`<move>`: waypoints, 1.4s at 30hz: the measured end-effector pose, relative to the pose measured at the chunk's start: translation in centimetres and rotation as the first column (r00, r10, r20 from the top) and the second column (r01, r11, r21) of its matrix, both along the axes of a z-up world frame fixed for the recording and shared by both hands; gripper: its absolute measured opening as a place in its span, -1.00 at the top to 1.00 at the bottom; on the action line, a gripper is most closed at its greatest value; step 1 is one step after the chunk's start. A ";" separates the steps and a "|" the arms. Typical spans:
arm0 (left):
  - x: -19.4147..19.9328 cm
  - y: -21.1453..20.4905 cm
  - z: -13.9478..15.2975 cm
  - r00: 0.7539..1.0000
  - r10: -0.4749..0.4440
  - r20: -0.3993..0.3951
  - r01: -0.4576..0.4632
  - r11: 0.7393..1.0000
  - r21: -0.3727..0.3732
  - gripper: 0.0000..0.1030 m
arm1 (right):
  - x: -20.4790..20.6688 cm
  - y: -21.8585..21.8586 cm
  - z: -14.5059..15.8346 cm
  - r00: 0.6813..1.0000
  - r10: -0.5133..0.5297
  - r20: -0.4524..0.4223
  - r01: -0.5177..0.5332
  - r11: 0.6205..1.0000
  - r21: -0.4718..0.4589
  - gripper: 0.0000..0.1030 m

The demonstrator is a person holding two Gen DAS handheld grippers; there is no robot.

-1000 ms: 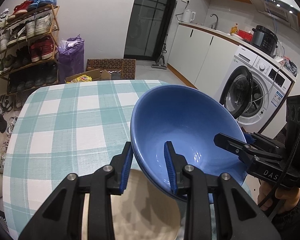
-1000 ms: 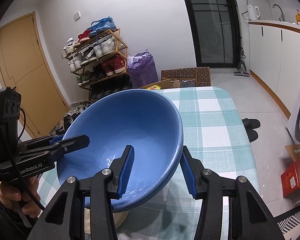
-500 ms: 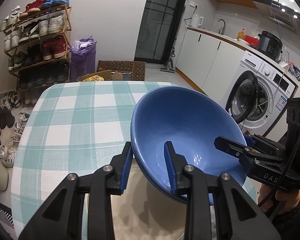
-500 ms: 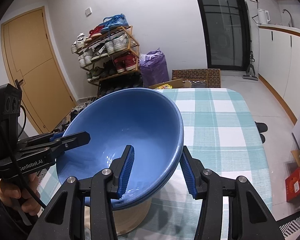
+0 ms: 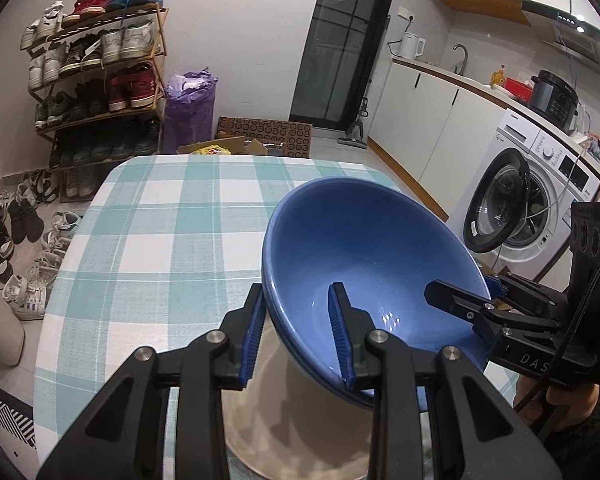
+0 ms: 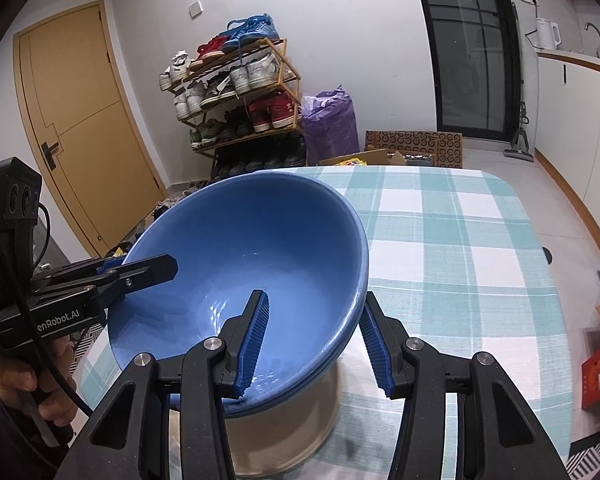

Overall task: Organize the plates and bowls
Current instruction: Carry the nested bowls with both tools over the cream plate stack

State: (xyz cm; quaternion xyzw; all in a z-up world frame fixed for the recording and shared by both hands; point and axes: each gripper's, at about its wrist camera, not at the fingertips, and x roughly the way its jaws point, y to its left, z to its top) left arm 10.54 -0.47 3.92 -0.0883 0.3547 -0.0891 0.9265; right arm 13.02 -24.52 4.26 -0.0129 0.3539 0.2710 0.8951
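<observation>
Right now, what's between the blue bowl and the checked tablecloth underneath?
A beige bowl sits between them, under the blue bowl and on the checked tablecloth. The right wrist view shows it best.

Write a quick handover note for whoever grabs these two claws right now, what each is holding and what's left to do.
Left claw: shut on the rim of the blue bowl.
Right claw: shut on the bowl's opposite rim.
The bowl is tilted and carried between both, just above a beige dish on the checked tablecloth.
Done: bowl brought over the dish.
Left: probably lower it onto the dish, level it, open both claws. No other plates or bowls in view.
</observation>
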 end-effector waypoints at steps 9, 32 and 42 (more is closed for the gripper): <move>-0.4 1.3 -0.9 1.000 0.024 -0.012 -0.024 1.000 -0.002 0.41 | -0.1 1.7 -0.9 1.000 0.027 -0.013 -0.027 1.000 -0.012 0.07; -1.0 3.1 -3.3 0.996 0.060 -0.065 -0.060 0.998 -0.005 0.41 | 0.2 3.5 -3.5 0.996 0.068 -0.055 -0.070 0.997 -0.030 0.07; -0.5 2.8 -4.1 0.996 0.051 -0.078 -0.052 0.999 -0.008 0.41 | 0.4 3.4 -3.9 0.997 0.060 -0.057 -0.062 0.997 -0.036 0.06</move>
